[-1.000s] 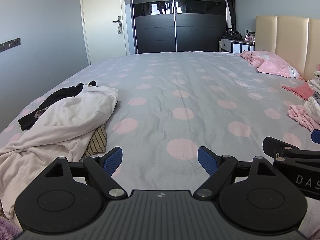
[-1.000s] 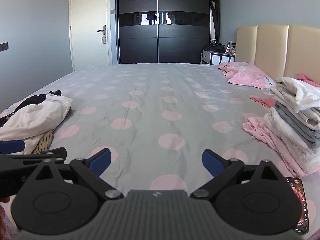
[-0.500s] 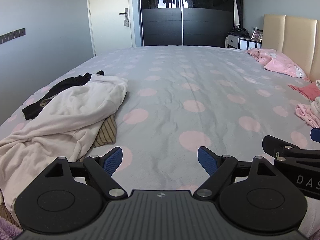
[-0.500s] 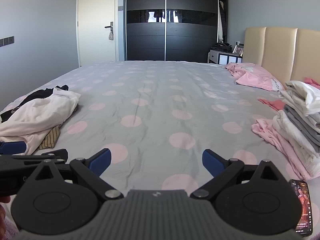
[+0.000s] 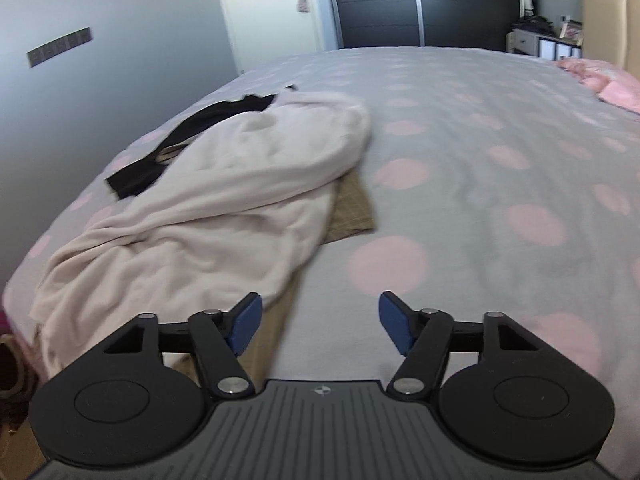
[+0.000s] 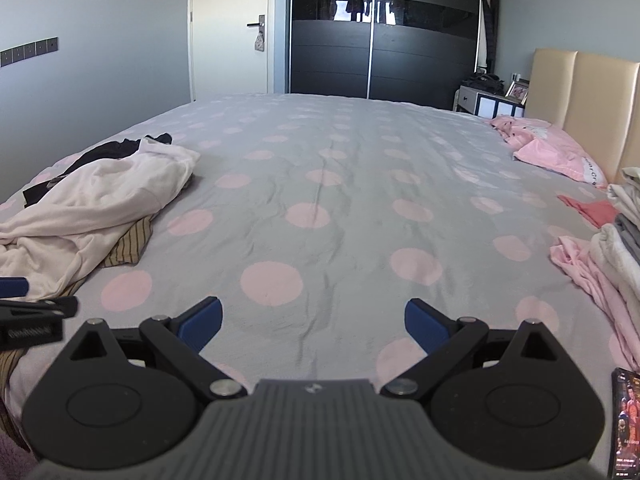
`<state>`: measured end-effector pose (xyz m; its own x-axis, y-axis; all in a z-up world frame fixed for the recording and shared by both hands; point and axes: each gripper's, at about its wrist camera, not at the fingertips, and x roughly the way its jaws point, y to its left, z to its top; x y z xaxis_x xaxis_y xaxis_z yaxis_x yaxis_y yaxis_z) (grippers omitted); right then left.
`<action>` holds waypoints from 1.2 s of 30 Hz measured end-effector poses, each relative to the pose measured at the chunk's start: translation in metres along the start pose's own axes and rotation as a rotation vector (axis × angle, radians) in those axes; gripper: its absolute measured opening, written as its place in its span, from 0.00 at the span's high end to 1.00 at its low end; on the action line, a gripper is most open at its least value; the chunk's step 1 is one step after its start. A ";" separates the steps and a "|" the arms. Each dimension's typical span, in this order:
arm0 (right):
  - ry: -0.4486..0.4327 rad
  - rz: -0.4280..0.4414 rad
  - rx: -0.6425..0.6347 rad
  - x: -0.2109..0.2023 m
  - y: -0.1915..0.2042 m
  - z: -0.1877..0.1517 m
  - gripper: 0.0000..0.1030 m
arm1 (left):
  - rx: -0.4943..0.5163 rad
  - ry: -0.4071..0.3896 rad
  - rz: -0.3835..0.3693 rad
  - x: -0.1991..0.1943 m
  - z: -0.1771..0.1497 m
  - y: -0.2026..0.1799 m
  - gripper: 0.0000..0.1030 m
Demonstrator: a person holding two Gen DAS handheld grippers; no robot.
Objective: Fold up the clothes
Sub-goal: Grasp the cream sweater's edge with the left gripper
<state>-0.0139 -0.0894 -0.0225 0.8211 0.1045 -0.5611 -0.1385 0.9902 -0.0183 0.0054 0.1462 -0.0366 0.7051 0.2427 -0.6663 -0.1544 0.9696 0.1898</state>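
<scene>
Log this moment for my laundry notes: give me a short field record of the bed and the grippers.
surface: bed with grey sheet, pink dots
unfolded pile: cream garment over a striped cloth and a black garment
folded stack: folded clothes at right edge
left gripper: closing, nothing between the fingers, near the cream garment's edge
right gripper: open, empty, over bare sheet

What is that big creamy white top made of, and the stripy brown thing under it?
The cream white top looks like soft, thick cotton knit, matte: it slumps in rounded, heavy folds. The brown striped cloth beneath looks thinner and woven, lying flat with fine lines. The exact fibres cannot be told.
</scene>
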 end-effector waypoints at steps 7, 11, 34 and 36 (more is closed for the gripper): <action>0.031 0.027 -0.032 0.017 0.014 0.002 0.04 | 0.034 0.018 0.019 0.029 -0.002 0.028 0.51; 0.050 0.028 -0.042 0.025 0.016 0.001 0.04 | 0.065 -0.006 -0.004 0.051 0.007 0.021 0.51; 0.111 0.024 -0.048 0.053 0.012 -0.005 0.04 | 0.025 -0.090 -0.128 0.088 0.050 0.013 0.91; 0.103 0.026 -0.048 0.050 0.012 -0.004 0.04 | 0.090 -0.122 -0.150 0.072 0.054 0.000 0.92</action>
<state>0.0235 -0.0732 -0.0547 0.7557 0.1180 -0.6442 -0.1879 0.9813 -0.0408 0.0937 0.1616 -0.0452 0.7947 0.0852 -0.6011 0.0173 0.9865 0.1626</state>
